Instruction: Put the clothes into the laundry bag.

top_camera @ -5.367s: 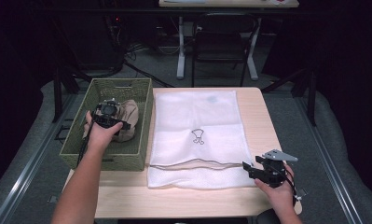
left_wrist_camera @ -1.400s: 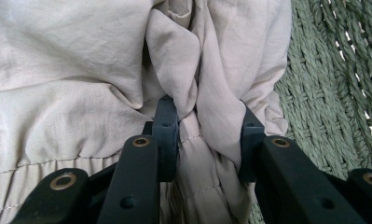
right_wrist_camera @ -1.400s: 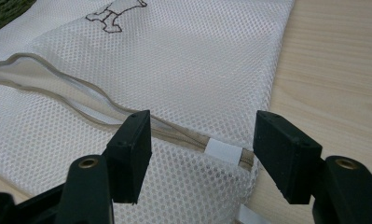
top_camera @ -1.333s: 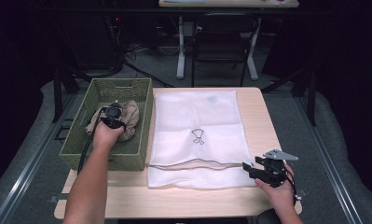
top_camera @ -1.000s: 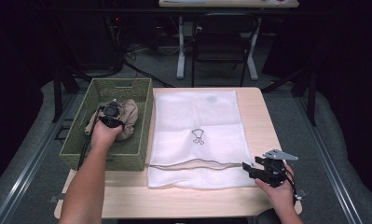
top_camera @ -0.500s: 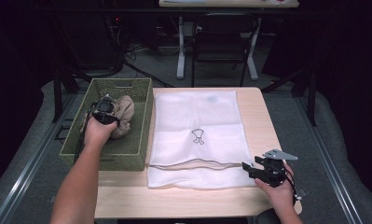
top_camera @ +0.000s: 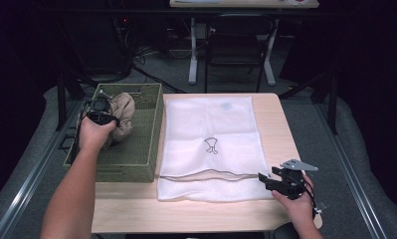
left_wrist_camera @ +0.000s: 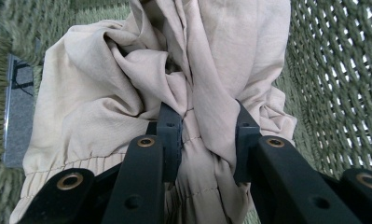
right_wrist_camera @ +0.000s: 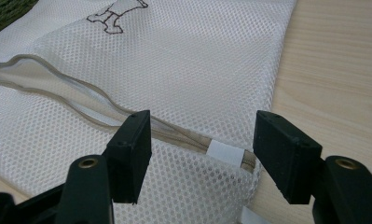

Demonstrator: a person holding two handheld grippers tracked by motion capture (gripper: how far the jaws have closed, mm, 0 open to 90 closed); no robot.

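Note:
A crumpled beige garment [top_camera: 121, 117] hangs over the green woven basket [top_camera: 136, 154] at the table's left. My left gripper [top_camera: 100, 110] is shut on a bunched fold of this garment [left_wrist_camera: 193, 93], which is lifted above the basket floor. A white mesh laundry bag [top_camera: 211, 144] with a small dark logo lies flat in the middle of the table. Its zipper opening [right_wrist_camera: 81, 100] gapes along the near edge. My right gripper [top_camera: 275, 181] rests open at the bag's near right corner, its jaws on either side of the zipper end with a white tab [right_wrist_camera: 225, 153].
The basket wall [left_wrist_camera: 342, 70] stands close on the right of the garment. Bare wooden tabletop [top_camera: 280, 124] shows to the right of the bag. A black chair [top_camera: 236, 45] and table legs stand beyond the far edge on a grey floor.
My left gripper has risen with the beige garment, pulling it up out of the basket and toward the basket's far left. The right gripper has stayed put.

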